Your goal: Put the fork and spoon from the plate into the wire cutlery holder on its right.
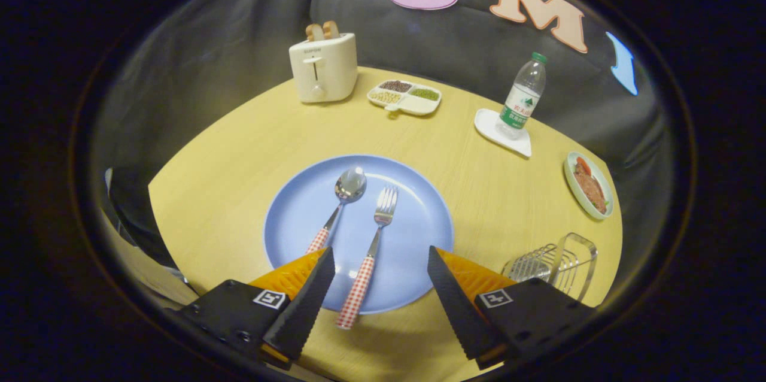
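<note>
- Gripper (380,259): fingers spread wide, gripping nothing; tips hang over the near rim of the plate, apart from the cutlery as far as the view shows.
- Fork (371,256): lies on the plate between the fingers, tines toward 12 o'clock, red-and-white checked handle running back toward 6 o'clock and overhanging the plate's near edge.
- Spoon (337,207): lies on the plate just beside the fork at its 9 o'clock side, bowl toward 12 o'clock, checked handle angled toward 7 o'clock, its end passing behind the left finger (308,295).
- Plate (419,220): blue, round, on the wooden table (239,148), straight ahead of the fingers.
- Wire cutlery holder (556,262): on the table at 3 o'clock from the plate, partly behind the right finger (455,298).
- Small dish of food (589,185): at 2 o'clock from the plate, near the table edge.
- Water bottle (524,96): upright on a white coaster (494,130), at 1 o'clock, well beyond the plate.
- Divided snack tray (405,97): at 12 o'clock, far side of table.
- Toaster (323,66): white, bread in its slots, at 11 o'clock, just beside the tray.
</note>
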`<state>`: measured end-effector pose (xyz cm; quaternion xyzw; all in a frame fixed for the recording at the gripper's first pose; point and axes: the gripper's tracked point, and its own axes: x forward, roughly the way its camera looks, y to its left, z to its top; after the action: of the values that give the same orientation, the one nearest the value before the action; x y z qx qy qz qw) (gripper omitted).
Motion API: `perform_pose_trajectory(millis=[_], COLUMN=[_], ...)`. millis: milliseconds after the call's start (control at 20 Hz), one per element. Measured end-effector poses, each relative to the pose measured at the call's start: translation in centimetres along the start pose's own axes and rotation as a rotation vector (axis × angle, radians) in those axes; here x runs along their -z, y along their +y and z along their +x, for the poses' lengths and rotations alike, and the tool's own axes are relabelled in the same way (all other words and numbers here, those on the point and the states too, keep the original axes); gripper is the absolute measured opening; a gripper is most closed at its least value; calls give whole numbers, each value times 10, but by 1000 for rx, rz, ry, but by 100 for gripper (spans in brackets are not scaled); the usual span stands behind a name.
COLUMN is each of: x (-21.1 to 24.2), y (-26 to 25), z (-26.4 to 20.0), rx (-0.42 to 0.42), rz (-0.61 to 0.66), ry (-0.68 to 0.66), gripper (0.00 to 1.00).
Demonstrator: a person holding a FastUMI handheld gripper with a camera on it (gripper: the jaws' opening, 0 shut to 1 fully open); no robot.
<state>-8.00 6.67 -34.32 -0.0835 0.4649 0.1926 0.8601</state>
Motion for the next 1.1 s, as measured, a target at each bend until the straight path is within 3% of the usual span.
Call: perform_pose_trajectory(millis=[50,500,650,750,1100], x=[3,19,22,22,16], y=[0,9,4,4,-8], z=[2,17,13,18,3], rx=[1,-25,0,8,17], rz=[-10,-37,-53,-51,-6], ry=[13,94,106,124,137], gripper=[100,39,40,15,9])
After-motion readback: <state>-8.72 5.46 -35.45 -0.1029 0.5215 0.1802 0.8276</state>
